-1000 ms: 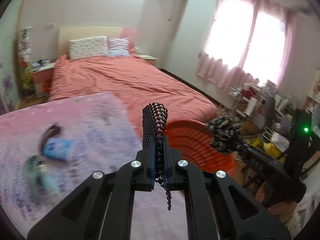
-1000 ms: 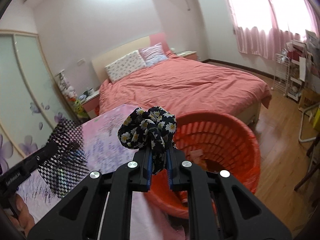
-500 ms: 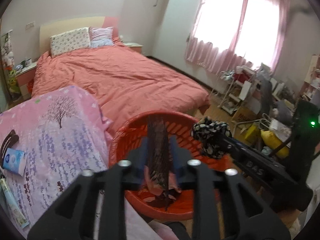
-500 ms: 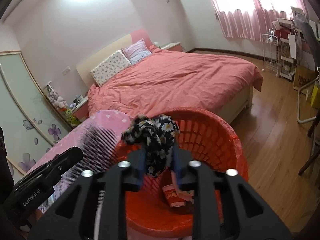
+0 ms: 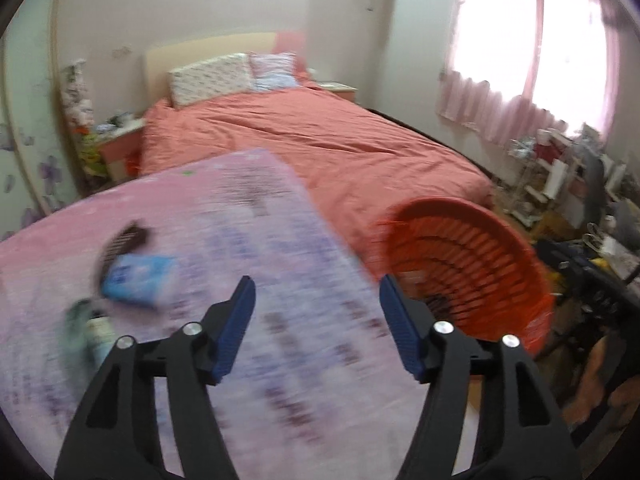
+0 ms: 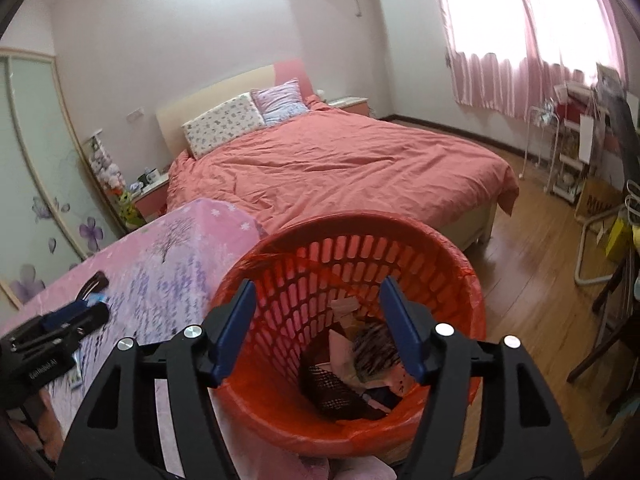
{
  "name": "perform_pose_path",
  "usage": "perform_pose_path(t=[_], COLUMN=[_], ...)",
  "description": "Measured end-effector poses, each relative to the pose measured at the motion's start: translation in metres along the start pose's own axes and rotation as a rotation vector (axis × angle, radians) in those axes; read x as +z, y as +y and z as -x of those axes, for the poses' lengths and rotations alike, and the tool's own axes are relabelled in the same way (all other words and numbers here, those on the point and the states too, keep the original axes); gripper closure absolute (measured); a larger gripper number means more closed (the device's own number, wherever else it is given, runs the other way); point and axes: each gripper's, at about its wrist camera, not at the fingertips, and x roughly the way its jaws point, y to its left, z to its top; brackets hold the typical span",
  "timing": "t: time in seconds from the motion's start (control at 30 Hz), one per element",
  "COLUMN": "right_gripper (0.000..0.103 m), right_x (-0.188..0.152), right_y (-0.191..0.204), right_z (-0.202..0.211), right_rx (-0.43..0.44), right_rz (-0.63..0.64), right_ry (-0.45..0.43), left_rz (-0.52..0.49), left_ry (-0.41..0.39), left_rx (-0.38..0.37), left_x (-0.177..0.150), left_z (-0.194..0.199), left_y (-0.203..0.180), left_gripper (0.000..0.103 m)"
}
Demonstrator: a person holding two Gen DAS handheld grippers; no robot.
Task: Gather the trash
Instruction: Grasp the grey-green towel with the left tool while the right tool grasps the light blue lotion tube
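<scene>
red basket (image 6: 460,264): holds dropped trash
right tongs (image 6: 316,328): just opened, nothing between
left tongs (image 5: 316,320): just opened, nothing between, over surface (image 5: 280,240)

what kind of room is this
A bedroom in a home, most likely: a made bed with pillows, a pink-curtained window, and a bedside table beside it.

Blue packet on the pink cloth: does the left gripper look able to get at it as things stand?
Probably yes. The left gripper is open and empty, and bare pink cloth lies between it and the blue packet; a dark mesh piece touches the packet's far side.
</scene>
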Motion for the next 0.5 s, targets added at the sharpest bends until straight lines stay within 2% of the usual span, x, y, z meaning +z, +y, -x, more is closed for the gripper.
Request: perform_pose_path(t=[0.17,0.2,0.3,0.37,0.43,0.5], right_gripper=[0.037,0.037,0.037,0.037,0.037,0.037], right_x=[-0.013,-0.016,-0.025,-0.029,-0.032,-0.036], right_y=[0.026,0.03,0.047,0.056,0.065,0.073], right_z=[-0.002,-0.002,-0.005,-0.006,-0.006,-0.004], right_rx=[0.036,0.044,0.068,0.078,0.09,0.097], right_rz=[0.041,0.046,0.073,0.088,0.105,0.117], right_ry=[0.034,0.042,0.073,0.086,0.099,0.103], left_rz=[0.044,0.064,0.142,0.217,0.263,0.288], left_ry=[-0.011,-0.003,0.031,0.065,0.093,0.114], left_rx=[0.177,0.223,0.296,0.297,0.269,0.242], left_x=[-0.016,-0.022,-0.033,-0.042,-0.046,-0.047], left_z=[0.021,0.022,0.022,0.018,0.013,0.008], left_y=[0.069,0.087,0.128,0.155,0.169,0.176], left_gripper=[0.03,0.03,0.03,0.033,0.045,0.051])
